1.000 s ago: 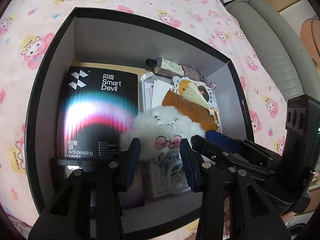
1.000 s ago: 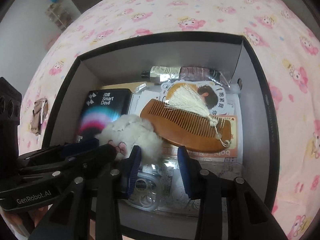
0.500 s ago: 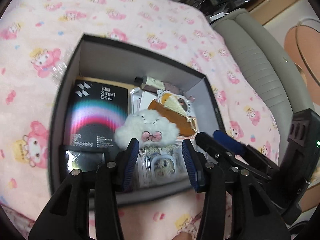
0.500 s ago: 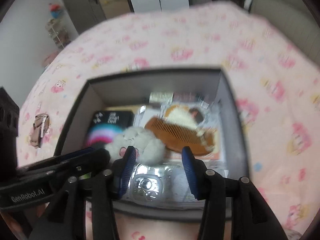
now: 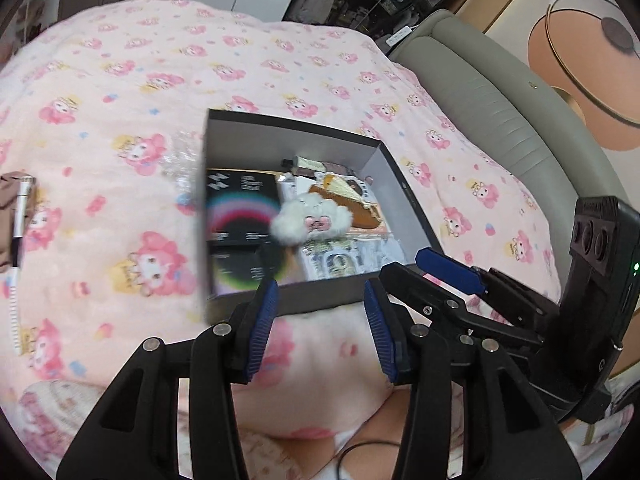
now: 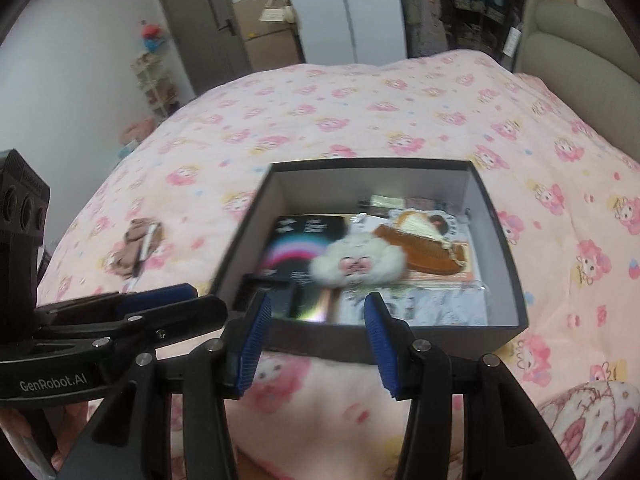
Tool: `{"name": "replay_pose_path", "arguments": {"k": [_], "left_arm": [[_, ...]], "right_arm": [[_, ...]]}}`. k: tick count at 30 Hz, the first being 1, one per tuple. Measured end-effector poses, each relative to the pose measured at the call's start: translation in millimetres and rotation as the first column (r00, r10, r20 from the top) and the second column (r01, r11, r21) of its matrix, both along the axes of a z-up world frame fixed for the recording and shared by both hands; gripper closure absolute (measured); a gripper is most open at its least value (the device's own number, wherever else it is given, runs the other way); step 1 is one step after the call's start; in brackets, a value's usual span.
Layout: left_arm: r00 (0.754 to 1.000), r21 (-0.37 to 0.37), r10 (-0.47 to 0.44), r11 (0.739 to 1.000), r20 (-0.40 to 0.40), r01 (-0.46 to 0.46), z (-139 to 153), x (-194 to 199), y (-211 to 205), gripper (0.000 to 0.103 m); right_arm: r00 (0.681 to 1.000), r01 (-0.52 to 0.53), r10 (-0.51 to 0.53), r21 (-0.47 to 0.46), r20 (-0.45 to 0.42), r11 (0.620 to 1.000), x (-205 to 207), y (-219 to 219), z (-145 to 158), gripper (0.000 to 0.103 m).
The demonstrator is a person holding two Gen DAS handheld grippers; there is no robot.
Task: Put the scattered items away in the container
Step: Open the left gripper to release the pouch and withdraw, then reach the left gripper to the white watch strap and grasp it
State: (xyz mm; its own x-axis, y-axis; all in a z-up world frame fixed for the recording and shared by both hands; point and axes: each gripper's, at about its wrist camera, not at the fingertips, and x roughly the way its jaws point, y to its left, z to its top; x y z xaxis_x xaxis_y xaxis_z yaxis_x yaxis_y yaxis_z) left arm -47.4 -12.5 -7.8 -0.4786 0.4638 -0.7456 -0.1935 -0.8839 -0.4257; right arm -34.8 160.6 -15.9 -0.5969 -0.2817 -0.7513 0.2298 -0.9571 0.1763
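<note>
Tidying nears completion: black cardboard box (image 6: 496,236) holds white plush toy (image 6: 356,264) and wooden comb (image 6: 416,256). Left gripper (image 5: 320,328) and right gripper (image 6: 316,336) hover, jaws spread and empty; brown cloth bundle with pen (image 6: 138,246) remains on pink bedspread (image 6: 360,120).

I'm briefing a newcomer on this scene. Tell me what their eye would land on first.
First, the dark open box on the pink cartoon-print bedspread, with a white fluffy plush lying on top of a wooden comb and a black Smart Devil package. Next, both open grippers, left and right, hanging just outside its near wall. Left of the box, a pen lies on brownish fabric.
</note>
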Motion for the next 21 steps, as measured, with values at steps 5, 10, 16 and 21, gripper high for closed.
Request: {"name": "replay_pose_path", "arguments": {"k": [5, 10, 16, 21], "left_arm": [[0.999, -0.012, 0.046, 0.999, 0.002, -0.046, 1.6, 17.9, -33.1, 0.057], [0.995, -0.035, 0.103, 0.994, -0.004, -0.103, -0.7, 33.2, -66.4, 0.058], [0.979, -0.027, 0.204, 0.979, 0.008, -0.204, -10.5, 51.1, -117.0, 0.059], [0.954, -0.034, 0.298, 0.954, 0.023, -0.297, -19.5, 65.2, -162.1, 0.059]], "right_arm": [[0.999, -0.052, 0.052, 0.02, -0.001, 0.998, 9.5, -32.0, 3.4, 0.058], [0.994, -0.111, 0.11, 0.039, 0.014, 0.993, 16.0, -69.5, 1.5, 0.059], [0.979, -0.204, 0.202, 0.074, 0.039, 0.976, 18.5, -122.3, -4.5, 0.059], [0.96, -0.28, 0.275, 0.089, 0.058, 0.956, 17.3, -168.2, -11.2, 0.059]]}}
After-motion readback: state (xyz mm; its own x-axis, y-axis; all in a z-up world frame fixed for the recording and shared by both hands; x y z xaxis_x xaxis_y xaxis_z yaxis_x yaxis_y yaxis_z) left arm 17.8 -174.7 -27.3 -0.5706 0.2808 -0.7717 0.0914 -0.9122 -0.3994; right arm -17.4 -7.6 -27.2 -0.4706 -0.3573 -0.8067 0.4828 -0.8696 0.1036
